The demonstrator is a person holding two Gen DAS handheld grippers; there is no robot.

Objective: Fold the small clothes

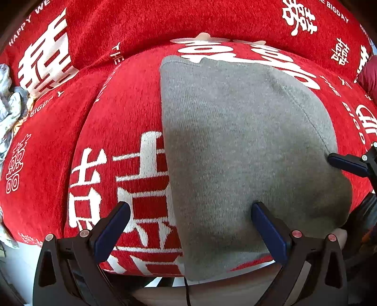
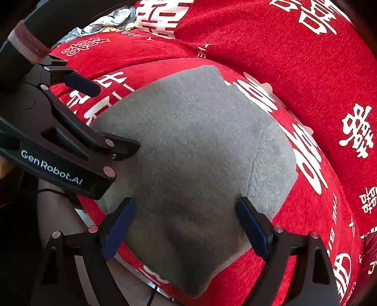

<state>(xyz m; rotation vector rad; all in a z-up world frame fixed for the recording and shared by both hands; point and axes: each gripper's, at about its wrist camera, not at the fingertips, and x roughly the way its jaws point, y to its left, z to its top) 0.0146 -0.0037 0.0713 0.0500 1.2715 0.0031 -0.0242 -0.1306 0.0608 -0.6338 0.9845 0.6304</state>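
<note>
A grey knitted garment point(image 1: 235, 146) lies folded flat on a red sofa cushion point(image 1: 122, 113) with white characters; it also shows in the right wrist view point(image 2: 188, 153). My left gripper point(image 1: 190, 209) is open and empty, low over the garment's near left edge, its right finger on the grey cloth. My right gripper point(image 2: 186, 207) is open and empty over the garment's near end. The left gripper appears in the right wrist view point(image 2: 113, 120) at the garment's left side. A right fingertip point(image 1: 346, 162) shows in the left wrist view at the garment's right edge.
The red sofa backrest point(image 1: 188, 21) rises behind the cushion. A pile of pale patterned clothes point(image 1: 9, 106) lies at the far left, also in the right wrist view point(image 2: 108, 21). A dark red item point(image 1: 367, 77) sits at the right edge. A black cable point(image 1: 187, 291) hangs below the cushion front.
</note>
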